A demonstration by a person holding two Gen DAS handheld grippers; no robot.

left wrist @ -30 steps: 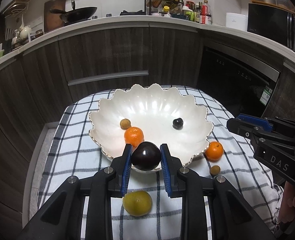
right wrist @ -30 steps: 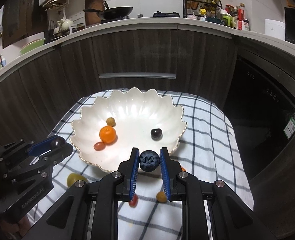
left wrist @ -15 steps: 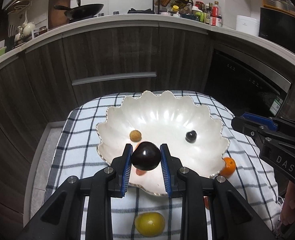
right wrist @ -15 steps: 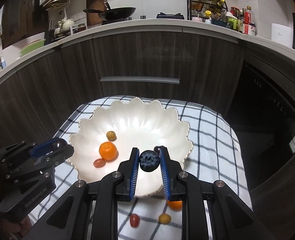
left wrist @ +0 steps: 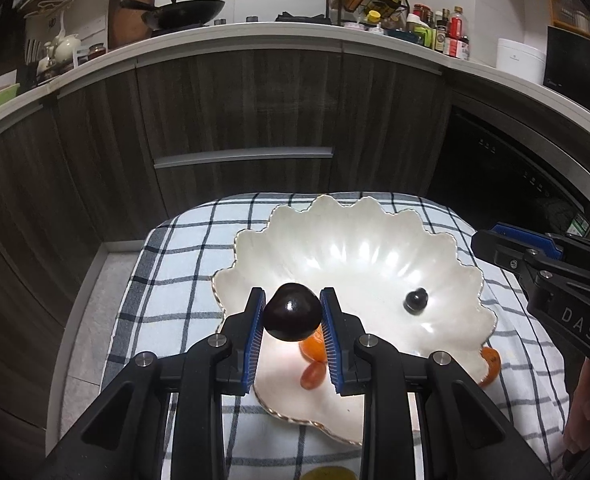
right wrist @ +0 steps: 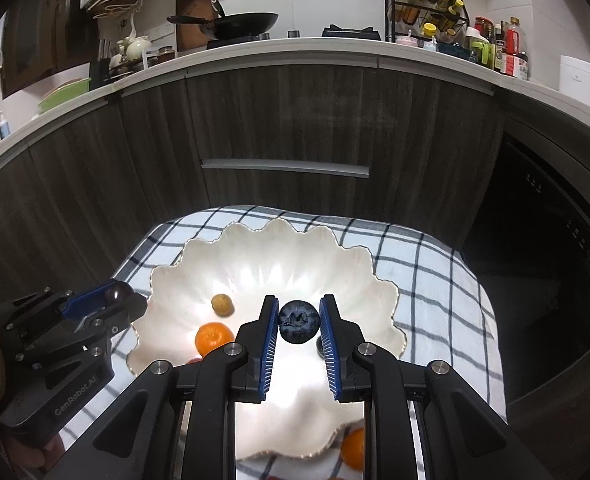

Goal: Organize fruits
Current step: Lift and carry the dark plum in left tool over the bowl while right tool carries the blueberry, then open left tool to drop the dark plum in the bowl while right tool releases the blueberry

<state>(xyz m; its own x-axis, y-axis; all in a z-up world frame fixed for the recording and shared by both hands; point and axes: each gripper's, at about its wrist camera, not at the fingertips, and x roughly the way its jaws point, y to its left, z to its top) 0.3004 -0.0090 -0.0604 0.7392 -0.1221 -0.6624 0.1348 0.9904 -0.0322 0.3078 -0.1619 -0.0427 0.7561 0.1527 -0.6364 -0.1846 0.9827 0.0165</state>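
1. The left tool (left wrist: pixel 292 316) is closed on a dark plum (left wrist: pixel 292 312), which sits high between the blue pads near their tips. The jaws are only as wide as the fruit. It hangs above the near left part of the bowl (left wrist: pixel 335 248).

2. The right tool (right wrist: pixel 299 322) is closed on a blueberry (right wrist: pixel 299 322), also pinched near the tips, with its puckered crown facing the camera. It hangs over the near middle of the bowl.

3. The bowl is white, glossy and shell-shaped with a scalloped, thinly gilded rim. It stands on a blue-and-white checked cloth (left wrist: pixel 183 248) that covers the desk.

4. Already in the bowl, as far as can be seen: an orange (right wrist: pixel 214 337), a small tan round fruit (right wrist: pixel 221 305) just behind it, a small dark berry (left wrist: pixel 415 301) towards the right side, and a red cherry tomato (left wrist: pixel 313 374) by the orange.

5. Still on the cloth outside the bowl: a second orange (right wrist: pixel 353 454) touching or just beside the near right rim, and a yellow fruit (left wrist: pixel 329 473) at the bottom edge of the left view, mostly cut off.

6. My judgement: the job is past halfway. Two fruits are held over the bowl and not yet released, and at least two more wait on the cloth.

7. The plum looks smooth, shiny and firm, and the blueberry is matte and soft, so it likely wants a light grip. Both are round and may roll on the slick, sloping bowl.
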